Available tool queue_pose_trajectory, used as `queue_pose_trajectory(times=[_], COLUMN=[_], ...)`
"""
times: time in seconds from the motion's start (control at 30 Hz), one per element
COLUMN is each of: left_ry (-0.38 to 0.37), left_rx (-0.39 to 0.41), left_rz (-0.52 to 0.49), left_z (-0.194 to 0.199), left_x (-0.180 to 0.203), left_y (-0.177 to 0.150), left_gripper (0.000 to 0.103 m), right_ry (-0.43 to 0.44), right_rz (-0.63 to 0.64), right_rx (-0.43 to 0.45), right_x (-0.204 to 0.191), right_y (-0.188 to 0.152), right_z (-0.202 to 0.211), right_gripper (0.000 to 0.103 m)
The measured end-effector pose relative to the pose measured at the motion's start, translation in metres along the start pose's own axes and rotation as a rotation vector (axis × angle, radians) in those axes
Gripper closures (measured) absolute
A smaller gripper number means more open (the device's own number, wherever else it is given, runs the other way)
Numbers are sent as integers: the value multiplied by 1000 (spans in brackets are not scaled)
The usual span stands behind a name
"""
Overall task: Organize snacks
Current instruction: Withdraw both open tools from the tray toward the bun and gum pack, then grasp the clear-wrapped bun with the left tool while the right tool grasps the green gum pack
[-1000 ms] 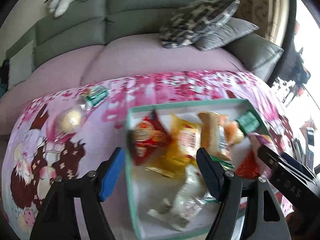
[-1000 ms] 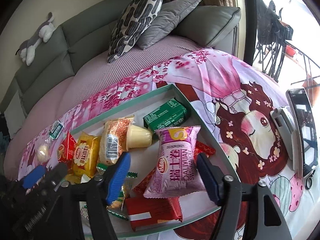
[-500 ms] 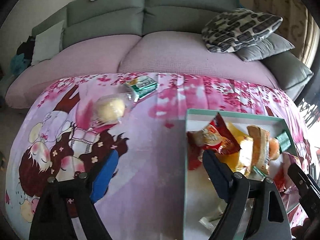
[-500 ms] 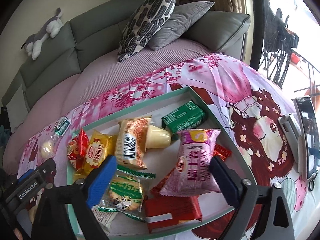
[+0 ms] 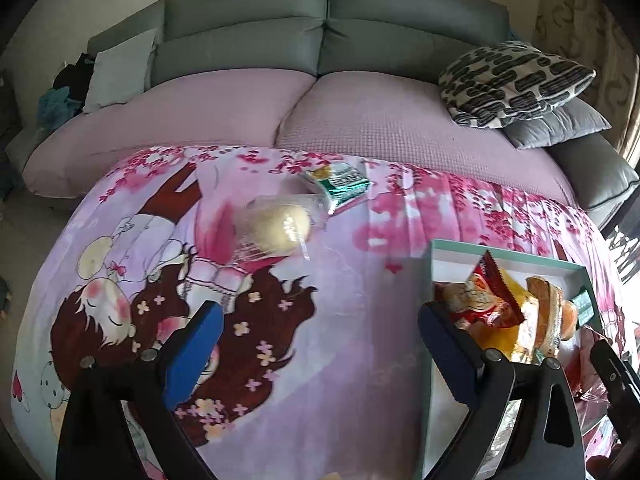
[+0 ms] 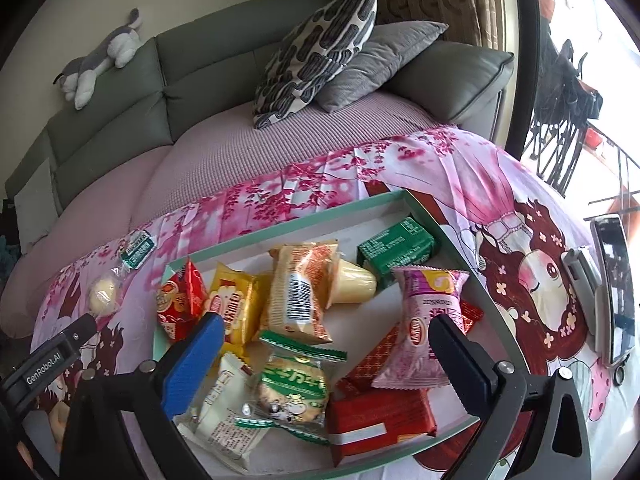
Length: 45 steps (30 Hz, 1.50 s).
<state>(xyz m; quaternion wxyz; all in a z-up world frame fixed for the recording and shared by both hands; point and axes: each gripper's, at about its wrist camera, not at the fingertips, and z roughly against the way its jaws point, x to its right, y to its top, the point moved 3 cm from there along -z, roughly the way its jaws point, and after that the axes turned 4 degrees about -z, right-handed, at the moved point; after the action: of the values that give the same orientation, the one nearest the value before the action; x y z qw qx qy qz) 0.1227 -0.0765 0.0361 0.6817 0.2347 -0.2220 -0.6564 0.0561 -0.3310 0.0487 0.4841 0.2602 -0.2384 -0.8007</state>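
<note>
Your left tongs (image 5: 320,344) have just been spreading and stand released with nothing between them, over the pink cartoon cloth (image 5: 344,360). Ahead of them lie a clear-wrapped round bun (image 5: 278,226) and, just beyond it, a green-and-white packet (image 5: 340,184). Your right tongs (image 6: 326,344), also just spread and empty, hang above the snack-filled teal tray (image 6: 288,227); a green-wrapped cracker pack (image 6: 294,388) lies between their fingers.
</note>
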Motion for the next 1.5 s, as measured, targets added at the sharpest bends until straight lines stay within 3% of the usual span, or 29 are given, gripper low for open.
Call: queue_pose_trajectory(times=[0.33, 0.73, 1.03, 1.37, 1.43, 1.5], left_ry=[30, 38, -37, -124, -128, -130], left_rx=[-20, -49, -73, -152, -148, -150], left_rz=[51, 64, 44, 30, 15, 10], left_z=[-8, -33, -56, -98, -102, -108], left_x=[-39, -77, -83, -70, -66, -63], left_y=[4, 22, 47, 60, 62, 62], left_gripper=[5, 5, 5, 5, 7, 20], right_ry=[54, 152, 128, 134, 140, 152], right_rz=[71, 140, 216, 259, 274, 289], right_rx=[33, -9, -49, -70, -67, -65], right_x=[-46, -110, -145, -168, -173, -180], right_y=[-2, -7, -8, 1, 5, 11], right_z=[4, -16, -41, -62, -65, -70], right_gripper=[0, 0, 0, 0, 0, 1])
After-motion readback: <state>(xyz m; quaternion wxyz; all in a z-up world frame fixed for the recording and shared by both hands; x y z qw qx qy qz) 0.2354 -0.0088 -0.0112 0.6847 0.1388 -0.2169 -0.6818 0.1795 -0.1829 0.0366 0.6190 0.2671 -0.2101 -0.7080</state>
